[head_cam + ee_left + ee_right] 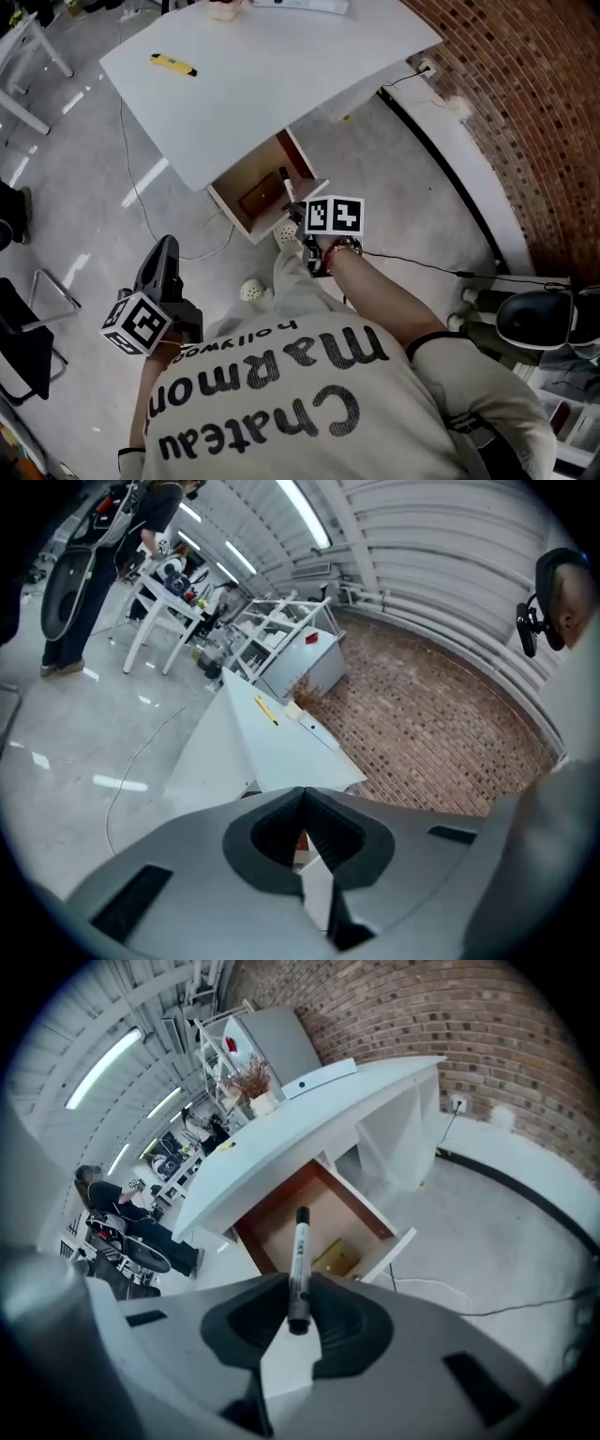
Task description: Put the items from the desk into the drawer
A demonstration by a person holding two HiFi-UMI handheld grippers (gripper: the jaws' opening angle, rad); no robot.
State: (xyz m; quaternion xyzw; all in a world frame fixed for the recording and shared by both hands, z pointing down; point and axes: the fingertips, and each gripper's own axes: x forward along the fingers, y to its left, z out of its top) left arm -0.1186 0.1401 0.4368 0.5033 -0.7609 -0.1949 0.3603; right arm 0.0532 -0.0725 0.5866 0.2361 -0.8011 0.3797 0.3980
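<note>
Marker [298, 1265], black-capped with a pale barrel, sits pinched between the right gripper's [296, 1305] jaws at the lower centre of the right gripper view. It is held by one end, and the rest pokes out toward the open drawer [373, 1215]. It looks light and stiff, with a smooth round barrel that could swivel or slip in so short a hold; a grip nearer the middle would likely be steadier. It should also roll once laid down.

At the lower left of the head view, the left gripper [165, 267] has its jaws together with nothing between them.

Beyond the marker, at mid-frame, the wooden drawer stands pulled out under the white desk [309, 1110]. A flat brownish thing [336, 1258] lies inside; I cannot tell what it is. The desktop hides the drawer's back part.

Farther off, at the upper left of the head view, a small yellow item [173, 64] lies on the desk, too small to name. The frame's top edge cuts off other things there.
</note>
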